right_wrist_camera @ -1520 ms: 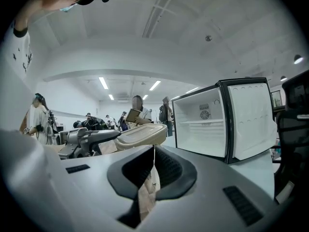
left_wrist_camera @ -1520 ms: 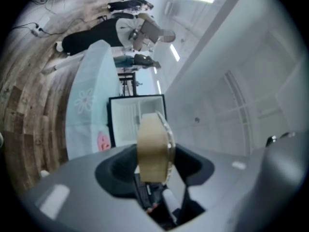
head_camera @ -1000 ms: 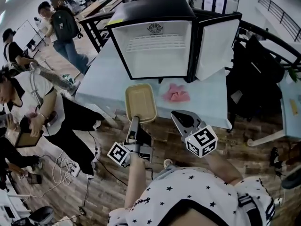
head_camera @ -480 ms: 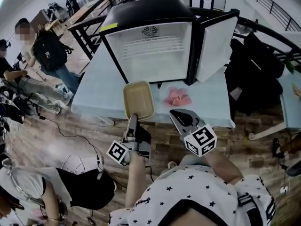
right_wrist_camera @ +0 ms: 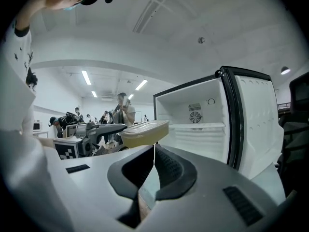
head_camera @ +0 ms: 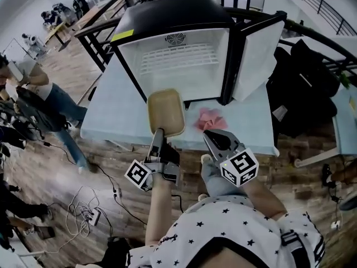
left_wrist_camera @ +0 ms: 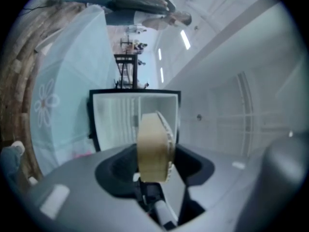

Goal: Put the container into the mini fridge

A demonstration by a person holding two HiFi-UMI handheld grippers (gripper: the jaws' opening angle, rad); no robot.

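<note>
The tan lidded container (head_camera: 165, 111) hangs level in front of the open mini fridge (head_camera: 173, 13), its far end over the lower edge of the opening. My left gripper (head_camera: 159, 133) is shut on the container's near end. In the left gripper view the container (left_wrist_camera: 154, 146) stands edge-on between the jaws, with the white fridge interior (left_wrist_camera: 116, 120) behind it. My right gripper (head_camera: 215, 135) hovers to the right of the container, shut and holding nothing. From the right gripper view the container (right_wrist_camera: 145, 132) is at the left and the fridge (right_wrist_camera: 198, 124) stands open ahead.
The fridge door (head_camera: 259, 60) is swung open to the right. A pink cloth (head_camera: 209, 119) lies on the pale blue table (head_camera: 120, 110) before the fridge. Dark bags and a chair (head_camera: 304, 88) stand at the right. People (head_camera: 33, 94) and cables (head_camera: 83, 211) are at the left on the wood floor.
The left gripper has carried the container forward, closer to the fridge opening. The right gripper has stayed beside it. People at the left have walked about.
</note>
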